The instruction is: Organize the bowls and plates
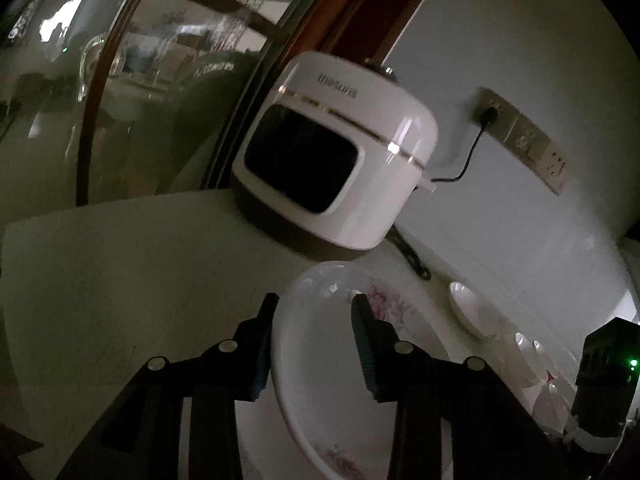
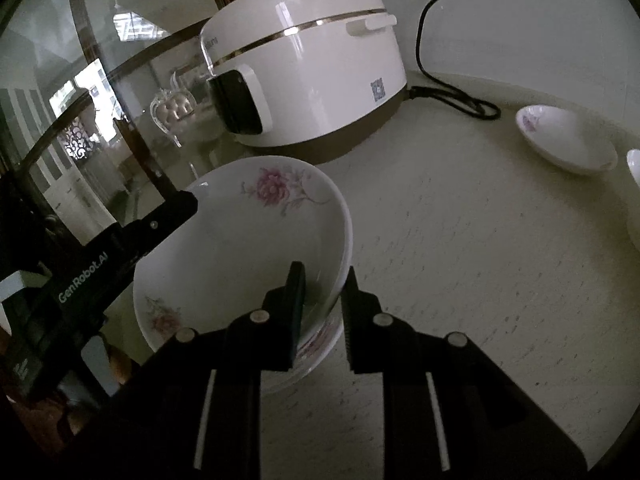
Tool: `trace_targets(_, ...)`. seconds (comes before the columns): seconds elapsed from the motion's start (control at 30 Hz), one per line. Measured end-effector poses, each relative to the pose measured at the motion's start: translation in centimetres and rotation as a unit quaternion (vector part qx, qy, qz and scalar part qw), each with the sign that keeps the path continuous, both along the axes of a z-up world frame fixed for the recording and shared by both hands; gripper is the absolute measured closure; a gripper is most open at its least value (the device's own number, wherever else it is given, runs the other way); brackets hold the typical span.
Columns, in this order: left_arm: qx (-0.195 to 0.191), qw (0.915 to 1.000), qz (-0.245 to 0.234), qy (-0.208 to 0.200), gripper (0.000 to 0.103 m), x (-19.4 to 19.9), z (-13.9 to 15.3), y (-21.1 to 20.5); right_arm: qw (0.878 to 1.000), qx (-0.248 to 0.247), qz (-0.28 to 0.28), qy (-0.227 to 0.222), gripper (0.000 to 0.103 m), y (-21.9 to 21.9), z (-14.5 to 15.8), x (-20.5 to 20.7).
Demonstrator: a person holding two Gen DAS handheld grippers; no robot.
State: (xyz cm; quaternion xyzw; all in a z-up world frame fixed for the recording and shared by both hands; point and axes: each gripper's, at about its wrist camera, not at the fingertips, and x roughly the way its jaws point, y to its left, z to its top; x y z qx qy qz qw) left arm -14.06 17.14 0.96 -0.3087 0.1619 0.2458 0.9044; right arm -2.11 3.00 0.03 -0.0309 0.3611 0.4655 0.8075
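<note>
Left gripper (image 1: 314,312): fingers apart, straddling the near rim of the large floral bowl (image 1: 320,380). One finger (image 1: 264,344) stands outside the wall, the other inside the basin. Whether the pads touch the rim cannot be told; the frame is dim and slightly blurred.

Right gripper (image 2: 322,284): fingers set on either side of the same bowl's (image 2: 248,248) rim, one finger (image 2: 294,304) inside, the other outside the wall. Gap is narrow and the wall fills it; reads as clamped on the rim, though contact at the pads is not sharply visible. The left gripper's body (image 2: 120,248) shows at the bowl's opposite side, to the left of the right fingers.

Bowl: white, pink flower prints on the inner wall, a second print near the lower rim. It sits on the speckled worktop (image 2: 460,280), directly ahead of both finger pairs.

Beyond the fingers: a white rice cooker (image 2: 304,68) with brown base and gold band, its black cord (image 2: 452,96) trailing on the worktop. Far right of the right fingers: a small floral dish (image 2: 564,140), well apart from the bowl. Left of the cooker: a glass cabinet door (image 2: 80,100).
</note>
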Motion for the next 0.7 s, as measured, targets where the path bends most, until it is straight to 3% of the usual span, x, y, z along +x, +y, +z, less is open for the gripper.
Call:
trace_targets(0.3, -0.013, 0.9997, 0.004, 0.022, 0.062, 0.0, -0.6, 0.2, 1.000, -0.021, 0.003, -0.015, 0.082, 0.1, -0.2, -1.0)
trace_targets(0.47, -0.011, 0.9996, 0.017, 0.017, 0.046, -0.4, -0.5, 0.1, 0.998, -0.034, 0.016, -0.050, 0.082, 0.7, 0.1, -2.3)
trace_targets(0.7, -0.019, 0.9987, 0.017, 0.044, 0.041, 0.5, -0.9, 0.5, 0.996, -0.061, 0.012, -0.070, 0.081, 1.1, -0.2, -2.9)
